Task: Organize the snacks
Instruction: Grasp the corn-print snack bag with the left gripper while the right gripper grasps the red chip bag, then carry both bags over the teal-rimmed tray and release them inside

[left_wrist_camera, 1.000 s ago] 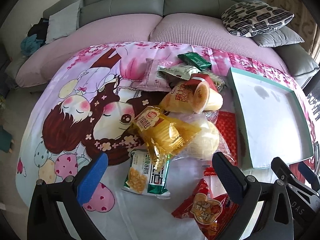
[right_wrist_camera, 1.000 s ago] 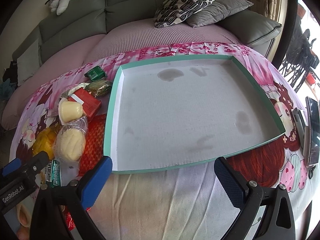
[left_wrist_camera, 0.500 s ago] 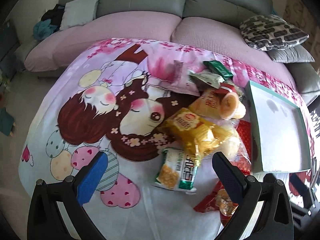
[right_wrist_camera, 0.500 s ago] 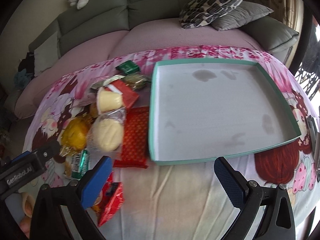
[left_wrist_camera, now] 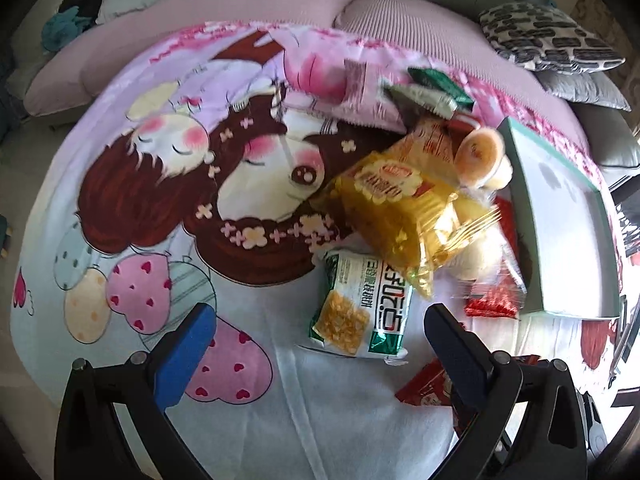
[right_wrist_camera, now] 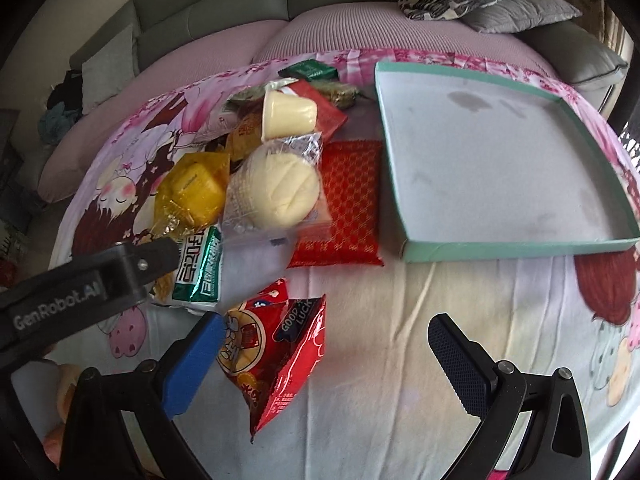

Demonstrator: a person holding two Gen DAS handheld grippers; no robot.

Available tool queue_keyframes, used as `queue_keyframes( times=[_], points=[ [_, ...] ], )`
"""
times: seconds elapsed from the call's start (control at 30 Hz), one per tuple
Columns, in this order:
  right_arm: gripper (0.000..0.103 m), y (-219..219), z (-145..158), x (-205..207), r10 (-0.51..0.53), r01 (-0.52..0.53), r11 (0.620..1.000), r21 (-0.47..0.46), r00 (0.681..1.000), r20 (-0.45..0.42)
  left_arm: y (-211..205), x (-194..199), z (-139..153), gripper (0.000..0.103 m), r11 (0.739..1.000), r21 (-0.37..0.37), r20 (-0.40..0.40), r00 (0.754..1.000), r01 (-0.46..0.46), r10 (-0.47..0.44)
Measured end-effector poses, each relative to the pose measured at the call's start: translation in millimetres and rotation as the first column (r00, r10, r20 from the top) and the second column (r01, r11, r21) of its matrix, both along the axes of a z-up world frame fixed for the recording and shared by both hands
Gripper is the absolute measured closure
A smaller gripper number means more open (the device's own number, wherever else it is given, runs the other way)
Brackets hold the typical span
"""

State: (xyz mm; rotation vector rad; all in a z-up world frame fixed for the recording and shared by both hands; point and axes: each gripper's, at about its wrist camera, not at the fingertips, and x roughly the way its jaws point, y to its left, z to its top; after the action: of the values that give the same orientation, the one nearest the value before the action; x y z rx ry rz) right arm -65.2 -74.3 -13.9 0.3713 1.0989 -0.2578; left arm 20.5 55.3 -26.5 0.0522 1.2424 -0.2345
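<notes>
A pile of snacks lies on a cartoon-print cloth (left_wrist_camera: 160, 200): a green-white corn packet (left_wrist_camera: 362, 306), a yellow bag (left_wrist_camera: 404, 208), a wrapped bun (right_wrist_camera: 276, 188), a pudding cup (right_wrist_camera: 286, 114), a red patterned pouch (right_wrist_camera: 346, 204) and a red snack bag (right_wrist_camera: 272, 346). An empty teal-rimmed tray (right_wrist_camera: 404, 184) sits right of the pile. My left gripper (left_wrist_camera: 316, 338) is open and empty, just in front of the corn packet. My right gripper (right_wrist_camera: 324, 354) is open and empty, with the red snack bag between its fingers' near ends.
A grey sofa with pink cushions (left_wrist_camera: 260, 4) runs behind the cloth. A black-and-white patterned pillow (left_wrist_camera: 552, 38) lies at the back right. Small green packets (right_wrist_camera: 314, 70) lie at the far edge of the pile. The left gripper's body (right_wrist_camera: 80, 280) shows at the right view's left.
Both grippers have pulled back and shifted left. The snack pile now sits further right in the left view, and the red snack bag has come into the right view.
</notes>
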Motion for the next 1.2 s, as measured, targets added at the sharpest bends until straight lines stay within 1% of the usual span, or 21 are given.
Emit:
queue_keyframes(
  times=[0.1, 0.2, 0.23, 0.27, 0.3, 0.37, 0.4, 0.43, 0.47, 0.57, 0.6, 0.63, 0.7, 0.87, 1.0, 1.2],
  points=[
    [0.000, 3.2, -2.2, 0.8, 0.005, -0.005, 1.000, -0.001, 1.000, 0.001, -5.1, 1.5, -10.7, 0.001, 1.000, 0.004, -0.043, 0.999, 0.015, -0.015],
    [0.000, 9.6, -5.8, 4.8, 0.025, -0.026, 1.000, -0.012, 1.000, -0.015, -10.4, 1.9, -14.7, 0.009, 1.000, 0.001, -0.057, 0.998, 0.024, -0.024],
    [0.000, 11.0, -8.4, 5.0, 0.032, -0.032, 0.999, -0.008, 0.999, -0.020, -11.7, 2.2, -16.1, 0.014, 1.000, 0.007, -0.059, 0.998, 0.026, -0.025],
    [0.000, 11.2, -9.8, 4.7, 0.031, -0.031, 1.000, -0.003, 0.999, -0.021, -13.4, 2.1, -17.5, 0.017, 1.000, 0.014, -0.065, 0.998, 0.027, -0.026],
    [0.000, 10.5, -10.9, 4.7, 0.028, -0.028, 1.000, 0.003, 0.999, -0.020, -14.8, 2.1, -19.3, 0.018, 0.999, 0.012, -0.076, 0.997, 0.029, -0.028],
    [0.001, 9.0, -11.1, 3.8, 0.021, -0.021, 1.000, 0.012, 1.000, -0.011, -16.4, 3.5, -22.4, 0.027, 0.999, 0.005, -0.088, 0.996, 0.033, -0.032],
    [0.003, 8.2, -10.6, 2.7, 0.016, -0.016, 1.000, 0.014, 1.000, -0.003, -17.7, 3.2, -23.7, 0.029, 0.999, 0.004, -0.092, 0.995, 0.037, -0.037],
    [0.006, 7.3, -9.7, 1.8, 0.010, -0.010, 1.000, 0.015, 1.000, 0.005, -19.8, 4.4, -24.8, 0.031, 0.999, 0.004, -0.095, 0.995, 0.039, -0.039],
    [0.008, 6.4, -9.2, 1.2, 0.006, -0.006, 1.000, 0.018, 1.000, 0.009, -21.7, 3.9, -25.4, 0.037, 0.999, 0.003, -0.095, 0.995, 0.044, -0.044],
    [0.019, 4.6, -8.2, -0.1, 0.003, -0.004, 0.999, 0.045, 1.000, 0.022, -29.2, 5.9, -27.5, 0.042, 0.999, 0.007, -0.085, 0.995, 0.053, -0.052],
    [0.026, 4.6, -7.5, -0.2, 0.004, -0.005, 0.999, 0.048, 1.000, 0.026, -34.1, 6.5, -27.7, 0.044, 0.999, 0.004, -0.084, 0.995, 0.053, -0.052],
    [0.034, 4.5, -6.2, -0.5, 0.004, -0.006, 0.999, 0.051, 0.999, 0.032, -36.9, 5.4, -27.3, 0.052, 0.999, -0.006, -0.082, 0.995, 0.052, -0.052],
    [0.042, 4.1, -4.3, -1.0, 0.005, -0.008, 0.998, 0.058, 0.999, 0.043, -37.5, 4.9, -25.6, 0.052, 0.999, -0.015, -0.081, 0.995, 0.049, -0.050],
    [0.042, -1.4, 1.4, -6.1, -0.009, 0.004, 0.997, 0.072, 0.998, 0.064, -39.2, 3.0, -25.4, 0.052, 0.999, -0.044, -0.083, 0.996, 0.030, -0.033],
    [0.043, -6.4, 9.0, -11.3, -0.025, 0.019, 0.997, 0.073, 0.996, 0.086, -25.7, -1.5, -11.9, 0.052, 0.998, -0.064, -0.084, 0.996, 0.020, -0.025],
    [0.043, -13.7, 17.6, -18.1, -0.041, 0.034, 0.997, 0.068, 0.993, 0.108, -19.1, -16.0, -3.9, 0.052, 0.995, -0.094, -0.079, 0.997, 0.021, -0.028]
  ],
)
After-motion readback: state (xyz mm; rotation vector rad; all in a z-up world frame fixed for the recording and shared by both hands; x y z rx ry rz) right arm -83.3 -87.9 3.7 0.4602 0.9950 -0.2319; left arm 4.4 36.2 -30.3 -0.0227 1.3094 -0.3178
